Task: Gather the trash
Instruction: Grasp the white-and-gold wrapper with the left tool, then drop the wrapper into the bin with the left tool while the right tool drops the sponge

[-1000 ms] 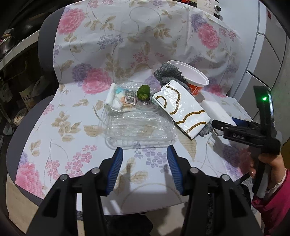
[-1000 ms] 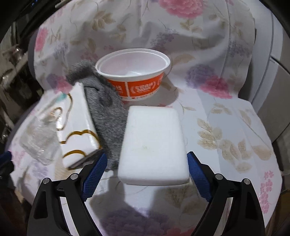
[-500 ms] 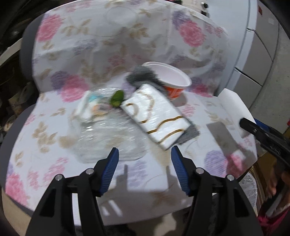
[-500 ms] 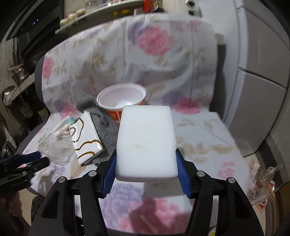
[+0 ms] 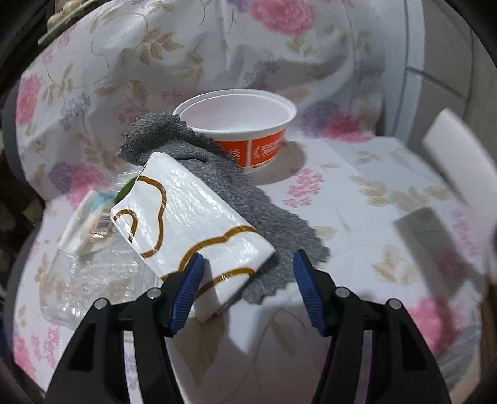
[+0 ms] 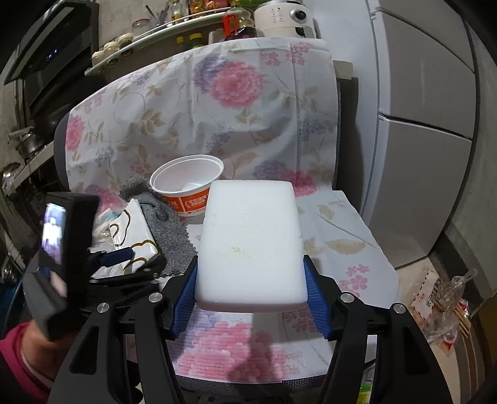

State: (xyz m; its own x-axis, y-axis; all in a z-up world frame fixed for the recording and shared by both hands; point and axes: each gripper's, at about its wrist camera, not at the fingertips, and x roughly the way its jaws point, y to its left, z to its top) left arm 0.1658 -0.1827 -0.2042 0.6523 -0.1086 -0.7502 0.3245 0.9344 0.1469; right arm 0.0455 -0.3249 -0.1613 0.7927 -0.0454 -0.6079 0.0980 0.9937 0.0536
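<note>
My right gripper [image 6: 250,303] is shut on a white foam block [image 6: 250,245] and holds it above the floral-covered seat; the block also shows blurred at the right of the left wrist view [image 5: 459,155]. My left gripper [image 5: 247,290] is open, its fingers on either side of the near corner of a white packet with gold lines [image 5: 186,230]. The packet lies on a grey cloth [image 5: 273,230]. Behind stands an empty orange-and-white bowl [image 5: 242,124]. A crumpled clear plastic tray [image 5: 93,279] with small wrappers lies at the left.
The floral cloth [image 6: 248,108] covers a chair seat and back. A grey fridge [image 6: 428,124] stands at the right. A plastic bag with rubbish [image 6: 444,307] lies on the floor at the lower right. Kitchen shelves with jars [image 6: 174,28] are behind.
My right gripper closed on the foam block and lifted it up and back from the seat. My left gripper moved right and forward from the plastic tray to the white packet.
</note>
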